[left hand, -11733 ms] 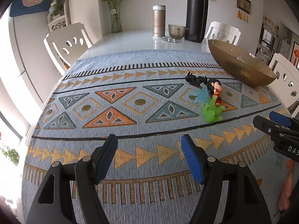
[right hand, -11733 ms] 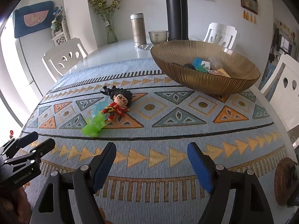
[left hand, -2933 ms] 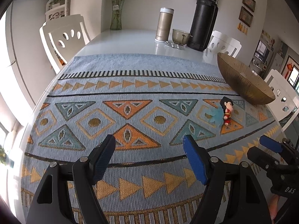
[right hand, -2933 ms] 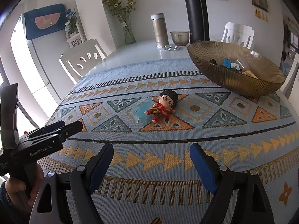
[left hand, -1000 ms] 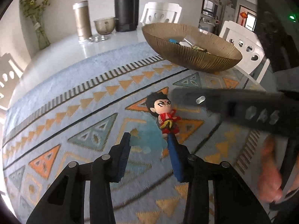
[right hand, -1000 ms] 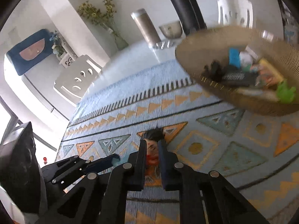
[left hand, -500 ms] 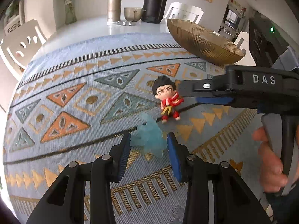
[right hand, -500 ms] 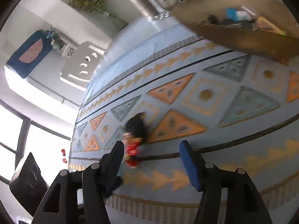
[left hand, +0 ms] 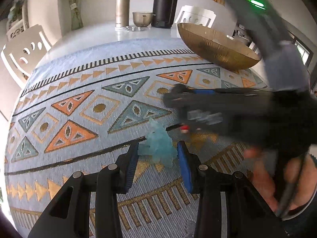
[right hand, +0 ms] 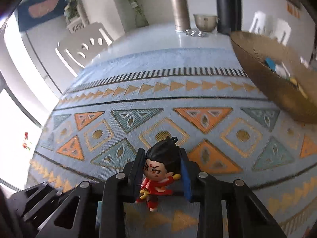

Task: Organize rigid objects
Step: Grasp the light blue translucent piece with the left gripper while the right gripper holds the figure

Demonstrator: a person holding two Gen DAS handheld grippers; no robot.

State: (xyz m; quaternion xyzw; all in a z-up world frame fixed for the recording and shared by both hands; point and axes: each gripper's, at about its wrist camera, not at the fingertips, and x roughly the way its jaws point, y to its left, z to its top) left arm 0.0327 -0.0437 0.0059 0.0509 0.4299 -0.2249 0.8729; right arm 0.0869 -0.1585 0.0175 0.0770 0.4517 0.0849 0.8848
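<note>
A translucent blue toy [left hand: 158,148] stands between the pads of my left gripper [left hand: 158,145], which is shut on it just above the patterned mat [left hand: 79,91]. Right beside it, a figurine [right hand: 158,170] with black hair and red clothes sits between the fingers of my right gripper [right hand: 161,151]. Those jaws are closing and both pads touch its head. In the left wrist view the right gripper is a dark blur that hides all of the figurine except a red bit [left hand: 184,128]. The gold bowl [right hand: 277,91] holding several small items stands at the far right.
On the bare white tabletop beyond the mat stand a steel tumbler [left hand: 122,10], a small metal bowl [left hand: 142,17], a tall black flask [left hand: 165,4] and a vase [left hand: 76,17]. White chairs [left hand: 23,51] ring the table. A hand [left hand: 263,168] holds the right gripper.
My right gripper has swung over the figurine and its jaws have narrowed around the head. The left gripper keeps the blue toy and has stayed in place over the last half second.
</note>
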